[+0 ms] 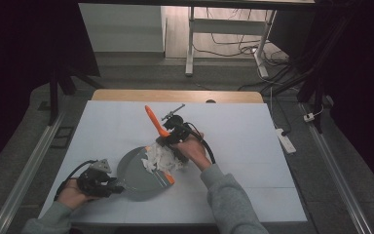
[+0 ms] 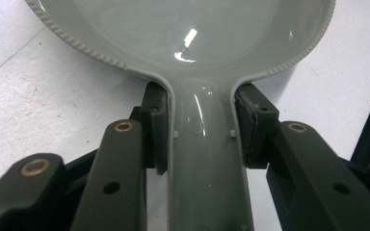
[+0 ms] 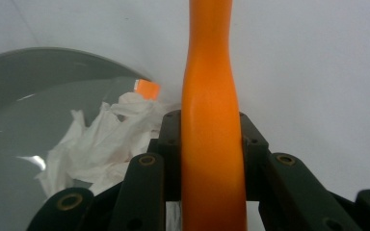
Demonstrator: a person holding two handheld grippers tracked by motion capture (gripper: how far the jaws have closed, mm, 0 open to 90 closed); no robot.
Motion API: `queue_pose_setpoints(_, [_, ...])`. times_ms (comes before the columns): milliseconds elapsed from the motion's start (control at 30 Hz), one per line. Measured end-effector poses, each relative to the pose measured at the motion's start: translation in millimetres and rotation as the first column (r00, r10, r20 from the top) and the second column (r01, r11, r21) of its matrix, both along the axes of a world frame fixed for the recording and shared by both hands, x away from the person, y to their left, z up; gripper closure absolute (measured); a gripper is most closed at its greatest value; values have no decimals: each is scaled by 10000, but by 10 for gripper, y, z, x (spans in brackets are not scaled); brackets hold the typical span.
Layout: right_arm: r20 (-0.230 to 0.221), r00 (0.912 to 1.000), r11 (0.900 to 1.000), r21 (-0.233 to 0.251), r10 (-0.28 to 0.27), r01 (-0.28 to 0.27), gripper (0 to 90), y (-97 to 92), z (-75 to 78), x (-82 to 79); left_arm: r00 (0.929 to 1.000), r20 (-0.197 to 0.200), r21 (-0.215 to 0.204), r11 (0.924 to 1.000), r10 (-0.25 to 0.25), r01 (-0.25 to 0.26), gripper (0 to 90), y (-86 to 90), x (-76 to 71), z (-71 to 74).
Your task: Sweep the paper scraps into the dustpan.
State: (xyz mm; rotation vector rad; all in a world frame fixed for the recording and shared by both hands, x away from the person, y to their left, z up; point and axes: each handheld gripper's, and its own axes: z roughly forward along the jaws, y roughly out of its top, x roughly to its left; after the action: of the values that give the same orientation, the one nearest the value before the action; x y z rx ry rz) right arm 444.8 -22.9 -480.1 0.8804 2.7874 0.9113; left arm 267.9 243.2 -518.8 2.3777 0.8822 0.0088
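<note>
My left gripper point(image 2: 202, 130) clamps grey dustpan point(image 1: 139, 175) handle; my right gripper point(image 3: 211, 144) clamps orange brush handle point(image 3: 211, 96) beside crumpled paper point(image 1: 161, 158).

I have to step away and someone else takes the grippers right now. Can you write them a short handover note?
Left gripper: shut on the handle of the grey dustpan, which lies flat on the white table.
Right gripper: shut on the orange handle of the brush, held tilted over the dustpan's far edge.
Crumpled white paper: lying at the dustpan's mouth, partly on its lip, beside the brush head.
Done: both tools gripped, paper brought to the pan.
Left: likely sweep the paper fully into the dustpan, keeping the pan steady.
</note>
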Motion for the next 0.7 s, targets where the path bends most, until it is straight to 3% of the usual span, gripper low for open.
queue_pose_setpoints(367, [61, 9998, 9964, 832, 185, -190, 706, -60, 57, -134, 10000, 8, 29, 10000, 17, -17, 613, -6, -2, 1])
queue_pose_setpoints(567, [652, 9976, 9897, 1426, -233, 138, 705, -211, 238, -167, 10000, 23, 16, 10000, 59, -59, 613, -12, -4, 2])
queue_pose_setpoints(700, [1057, 9916, 9856, 1592, -746, 572, 705, -335, 317, -145, 10000, 26, 18, 10000, 64, -64, 613, -14, -5, 3])
